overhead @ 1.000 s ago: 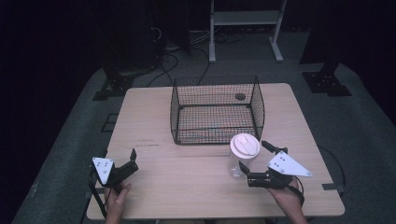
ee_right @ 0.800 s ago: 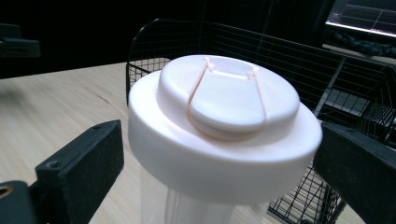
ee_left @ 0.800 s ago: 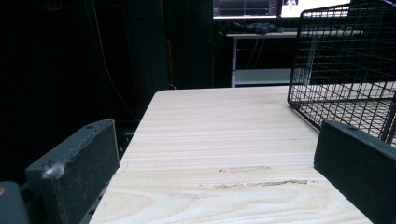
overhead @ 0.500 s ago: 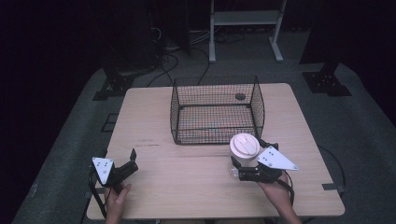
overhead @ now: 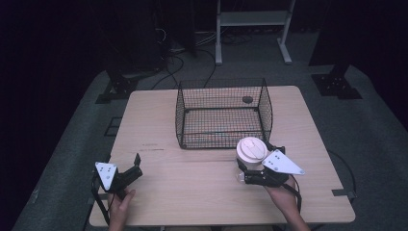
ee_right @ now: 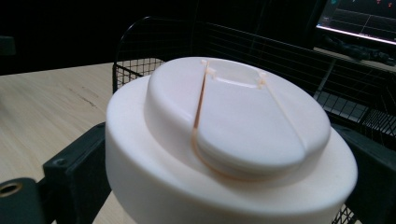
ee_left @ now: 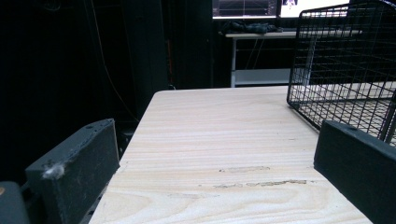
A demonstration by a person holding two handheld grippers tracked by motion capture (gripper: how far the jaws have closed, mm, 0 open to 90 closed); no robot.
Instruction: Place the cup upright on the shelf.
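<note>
A clear container with a wide white lid [overhead: 251, 149] stands on the wooden table [overhead: 192, 192] just in front of the wire basket [overhead: 221, 84]. My right gripper [overhead: 250, 169] is shut on it below the lid. In the right gripper view the white lid [ee_right: 224, 135] rises large between the two black jaws, with the basket [ee_right: 154, 42] behind it. My left gripper [overhead: 137, 166] rests near the table's front left corner, open. In the left gripper view the left gripper [ee_left: 215, 177] has only bare wood between its jaws, and the basket [ee_left: 341, 60] shows at the far right.
A small dark round thing [overhead: 247, 99] lies at the back of the basket. The table sits on grey carpet, with dark stands [overhead: 337, 82] and a white frame [overhead: 250, 29] beyond its far edge. A hand [overhead: 284, 199] holds each gripper at the front edge.
My right gripper has slid left and closed around the container under its lid. The container has stayed about where it was. The left gripper has not moved.
</note>
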